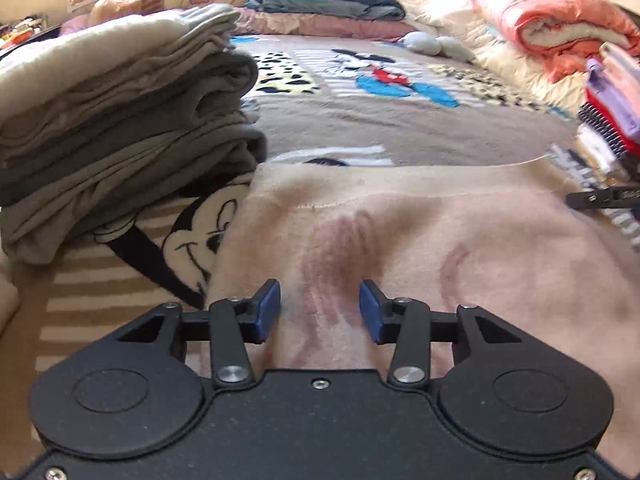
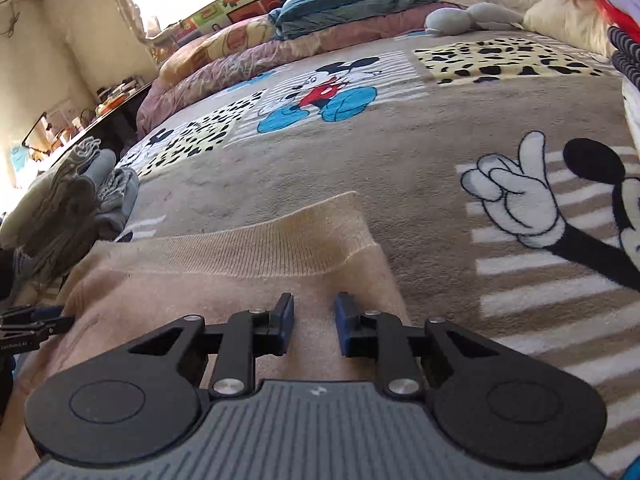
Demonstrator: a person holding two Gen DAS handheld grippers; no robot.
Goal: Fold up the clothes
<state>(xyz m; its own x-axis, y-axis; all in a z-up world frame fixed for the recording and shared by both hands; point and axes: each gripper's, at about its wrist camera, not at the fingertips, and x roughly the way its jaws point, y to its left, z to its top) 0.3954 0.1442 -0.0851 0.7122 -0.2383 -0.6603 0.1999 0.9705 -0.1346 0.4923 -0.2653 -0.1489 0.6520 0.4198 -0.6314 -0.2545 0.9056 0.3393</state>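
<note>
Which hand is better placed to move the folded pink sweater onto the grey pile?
Probably left. The left tongs hang open over the pink sweater with the grey pile close on their left. The right tongs sit at the sweater's far side, further from that pile.

One pale pink knitted sweater (image 1: 400,232) lies flat on one beige fleece blanket printed with cartoon mice (image 2: 400,152). One stack of folded grey garments (image 1: 120,128) sits beside it. Two black grippers with blue pads (image 1: 319,312) (image 2: 314,324). One rolled salmon-pink quilt (image 1: 560,24).
</note>
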